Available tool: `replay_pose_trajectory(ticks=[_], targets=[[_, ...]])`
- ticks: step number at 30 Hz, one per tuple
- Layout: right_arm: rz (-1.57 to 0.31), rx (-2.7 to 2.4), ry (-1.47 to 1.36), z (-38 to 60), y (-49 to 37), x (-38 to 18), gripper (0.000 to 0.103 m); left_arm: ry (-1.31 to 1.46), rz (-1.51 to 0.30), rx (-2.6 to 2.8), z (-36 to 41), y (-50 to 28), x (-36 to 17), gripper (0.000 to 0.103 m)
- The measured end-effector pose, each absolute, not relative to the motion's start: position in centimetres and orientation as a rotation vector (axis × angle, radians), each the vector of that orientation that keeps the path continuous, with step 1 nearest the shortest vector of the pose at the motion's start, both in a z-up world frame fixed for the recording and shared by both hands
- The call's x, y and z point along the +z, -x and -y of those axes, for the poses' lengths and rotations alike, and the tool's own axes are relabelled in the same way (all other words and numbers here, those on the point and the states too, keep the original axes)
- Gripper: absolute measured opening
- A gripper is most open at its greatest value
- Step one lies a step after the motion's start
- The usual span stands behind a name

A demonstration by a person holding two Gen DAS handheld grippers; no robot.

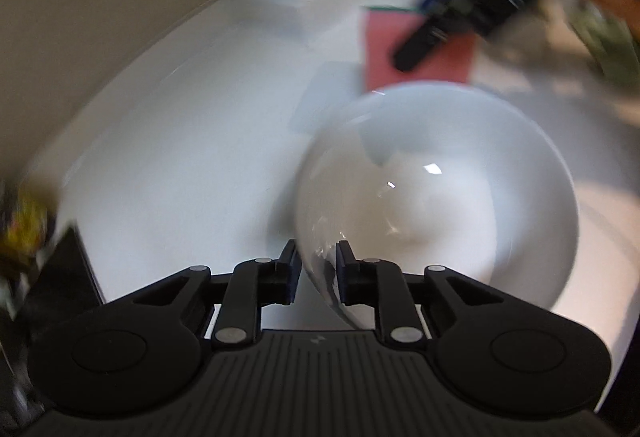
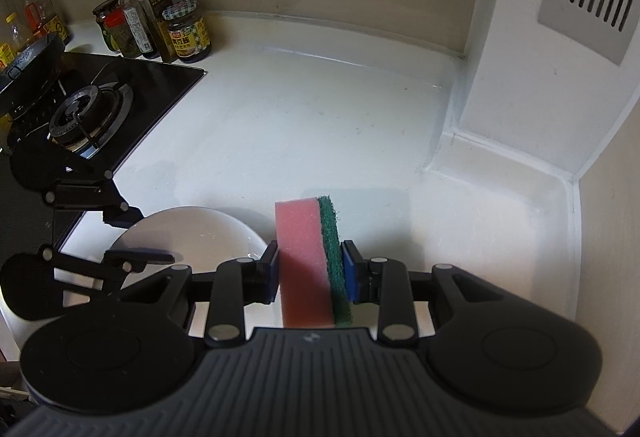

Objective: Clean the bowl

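My L gripper (image 1: 316, 271): jaws pinch bowl (image 1: 436, 197) rim, lower centre-right of frame; bowl white, glossy, no visible dirt, on counter (image 1: 192, 141). My R gripper (image 2: 308, 273): clamped on sponge (image 2: 308, 261), pink/green, mid-frame above counter. Step, I judge: pre-scrub. Next: bring sponge down into bowl. Far upper left: stove (image 2: 96, 105), bottles (image 2: 148, 21).

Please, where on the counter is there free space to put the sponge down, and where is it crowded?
Free: the white counter between the gas stove and the right wall corner, beyond the bowl. Also the patch right of the sponge, toward the wall. Crowded: the back left corner with the bottles and jars, and around the bowl, where the left gripper holds its rim.
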State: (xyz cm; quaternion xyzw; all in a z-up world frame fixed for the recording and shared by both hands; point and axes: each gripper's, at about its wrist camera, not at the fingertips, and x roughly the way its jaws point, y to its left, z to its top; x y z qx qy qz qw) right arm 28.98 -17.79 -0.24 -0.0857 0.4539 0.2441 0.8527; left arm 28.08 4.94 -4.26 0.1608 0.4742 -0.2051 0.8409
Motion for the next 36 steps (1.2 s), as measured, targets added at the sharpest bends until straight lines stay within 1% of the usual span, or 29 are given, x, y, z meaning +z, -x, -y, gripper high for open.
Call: replay_pose_trajectory(ticks=[2, 5, 7, 10, 11, 14, 19, 23, 25, 27, 30, 36], targets=[[-0.953, 0.510, 0.173, 17.9, -28.9, -0.3, 0.027, -0.152, -1.052, -0.334, -6.3, -28.2, -3.7, 0.025], [-0.951, 0.507, 0.161, 18.0, -28.7, -0.3, 0.027, 0.010, -1.093, -0.244, -7.4, -27.3, -3.7, 0.025], [-0.953, 0.508, 0.155, 17.9, -28.7, -0.4, 0.027, 0.018, -1.090, -0.207, -7.2, -26.4, -3.8, 0.024], [-0.950, 0.510, 0.156, 17.7, -28.5, -0.4, 0.027, -0.002, -1.086, -0.199, -6.8, -26.0, -3.8, 0.018], [-0.948, 0.509, 0.160, 17.6, -28.4, -0.4, 0.027, -0.030, -1.084, -0.208, -6.5, -26.0, -3.8, 0.011], [-0.945, 0.521, 0.186, 17.2, -28.1, -0.4, 0.027, -0.183, -1.071, -0.239, -5.2, -26.2, -3.6, 0.010], [-0.944, 0.521, 0.213, 16.9, -28.2, -0.3, 0.027, -0.385, -1.028, -0.364, -4.4, -27.3, -4.1, 0.013], [-0.944, 0.516, 0.216, 16.9, -28.6, -0.2, 0.027, -0.568, -0.976, -0.507, -3.6, -27.4, -4.4, 0.018], [-0.941, 0.512, 0.225, 16.9, -28.7, -0.3, 0.027, -0.628, -0.946, -0.582, -3.6, -27.5, -4.5, 0.018], [-0.943, 0.509, 0.222, 17.0, -28.8, -0.3, 0.027, -0.596, -0.952, -0.600, -3.9, -28.1, -4.4, 0.017], [-0.947, 0.502, 0.202, 17.3, -28.8, -0.2, 0.027, -0.449, -1.011, -0.538, -4.5, -29.2, -4.1, 0.014], [-0.943, 0.492, 0.165, 17.7, -28.6, -0.4, 0.027, -0.185, -1.097, -0.292, -5.4, -28.6, -3.4, 0.015]])
